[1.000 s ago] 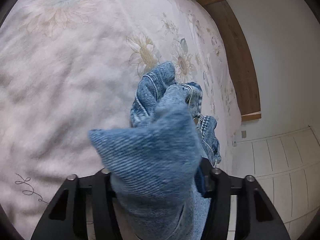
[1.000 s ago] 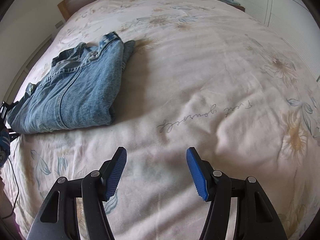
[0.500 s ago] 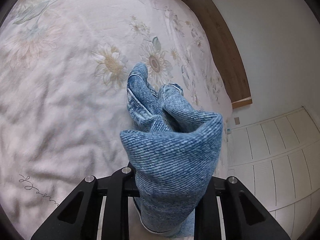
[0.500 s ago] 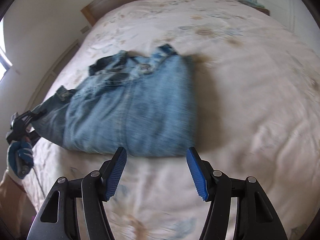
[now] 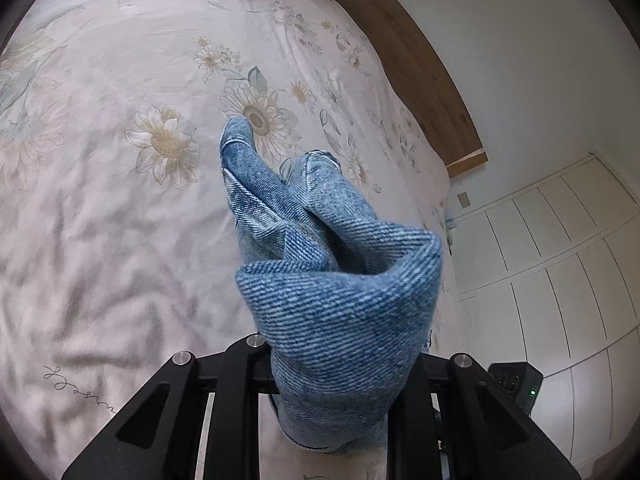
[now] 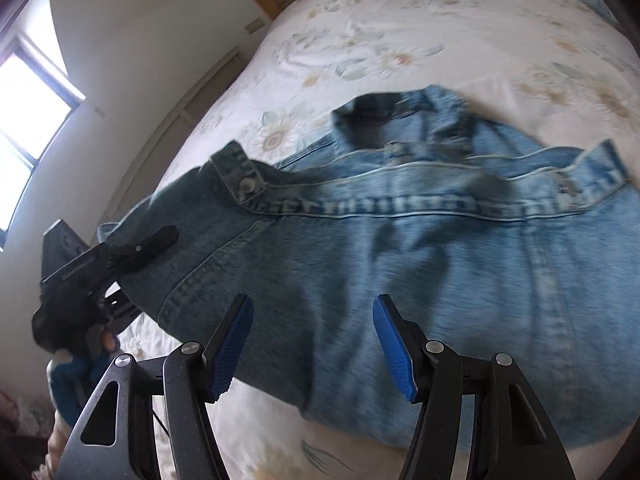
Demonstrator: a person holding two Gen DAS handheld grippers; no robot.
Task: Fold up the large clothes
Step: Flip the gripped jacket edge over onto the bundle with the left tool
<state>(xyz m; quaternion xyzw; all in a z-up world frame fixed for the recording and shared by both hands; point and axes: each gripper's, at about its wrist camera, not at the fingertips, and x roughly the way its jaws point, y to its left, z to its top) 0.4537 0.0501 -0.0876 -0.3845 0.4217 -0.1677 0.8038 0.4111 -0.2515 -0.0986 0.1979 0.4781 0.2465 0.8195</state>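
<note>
Right gripper (image 6: 313, 344): hovering with blue pads (image 6: 236, 344) spread apart, holding nothing, poised just above the near hem of the denim jacket (image 6: 400, 264).
Left gripper (image 5: 340, 364): clenching a bunched fold of the jacket, cloth rising between its fingers and hiding the tips; in the right wrist view it is gripping the jacket's left edge.
Denim jacket: lying spread across the bed (image 6: 360, 28), collar facing away.
Bed: wearing a pale floral cover.
Headboard (image 5: 404, 60), wooden, and white cupboard doors (image 5: 560, 256): standing beyond.
</note>
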